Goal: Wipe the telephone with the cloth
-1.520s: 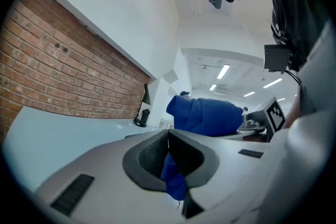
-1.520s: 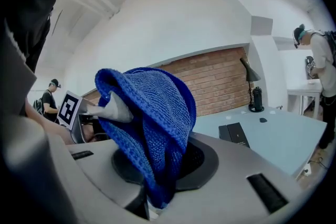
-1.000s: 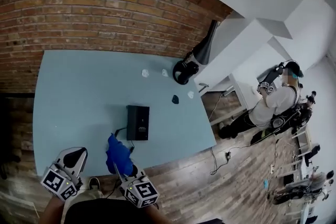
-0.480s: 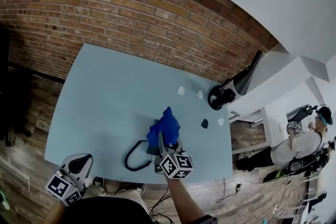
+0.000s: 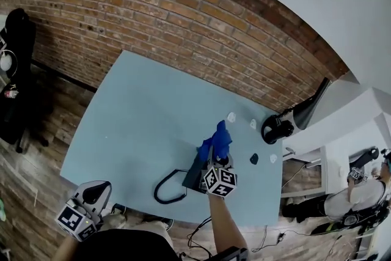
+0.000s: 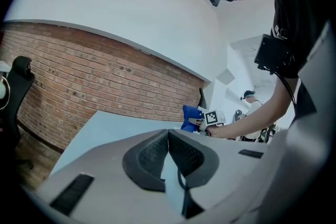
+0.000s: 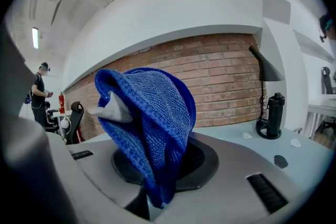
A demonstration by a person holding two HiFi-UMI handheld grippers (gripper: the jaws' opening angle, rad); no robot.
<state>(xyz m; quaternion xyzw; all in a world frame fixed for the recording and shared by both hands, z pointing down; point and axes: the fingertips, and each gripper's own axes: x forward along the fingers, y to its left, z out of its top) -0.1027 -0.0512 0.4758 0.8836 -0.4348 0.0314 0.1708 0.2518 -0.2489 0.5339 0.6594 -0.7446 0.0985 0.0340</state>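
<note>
Now the right hand-held gripper (image 5: 216, 159) — clamped on the blue knitted cloth (image 5: 220, 139) — hangs over the black telephone (image 5: 194, 175) on the surface (image 5: 134, 119); wiping likely needs a press-and-sweep next. Left hand-held gripper (image 5: 91, 192): jaws together, empty.

The right gripper (image 5: 216, 159), clamped on the blue knitted cloth (image 5: 219, 139), has travelled from the near edge of the pale blue table (image 5: 131, 113) out over the black box-shaped telephone (image 5: 194, 175). The cloth, a second ago beside the telephone's near left corner, now hangs above its far end. The person's right arm (image 5: 225, 226) reaches further forward.
</note>
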